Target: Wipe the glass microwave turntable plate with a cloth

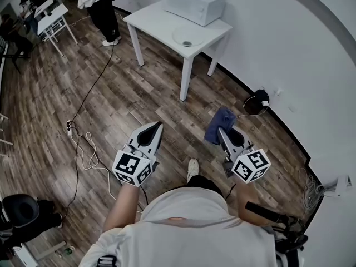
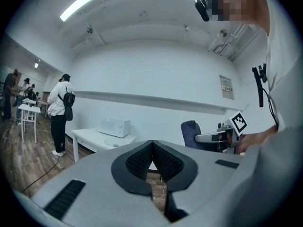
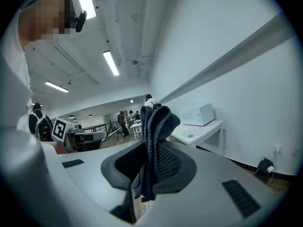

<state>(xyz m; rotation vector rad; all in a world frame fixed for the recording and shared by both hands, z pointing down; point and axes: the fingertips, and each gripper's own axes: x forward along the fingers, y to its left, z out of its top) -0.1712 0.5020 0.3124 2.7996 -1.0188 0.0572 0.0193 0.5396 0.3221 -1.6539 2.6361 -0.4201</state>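
Note:
The glass turntable plate (image 1: 187,36) lies on a white table (image 1: 150,16) far ahead, in front of a white microwave (image 1: 194,3). It shows small in the left gripper view as the plate (image 2: 115,143) and in the right gripper view as the plate (image 3: 191,135). My right gripper (image 1: 220,128) is shut on a dark blue cloth (image 1: 217,124), which stands folded between the jaws as the cloth (image 3: 155,143). My left gripper (image 1: 157,126) is shut with nothing in it, the left gripper (image 2: 152,144) pointing toward the table. Both are held at waist height, well short of the table.
Wooden floor lies between me and the table. A white cable (image 1: 89,154) and a black cable (image 1: 94,88) run across the floor at left. A person (image 1: 103,4) stands left of the table. A black plug and cable (image 1: 257,102) sit by the right wall.

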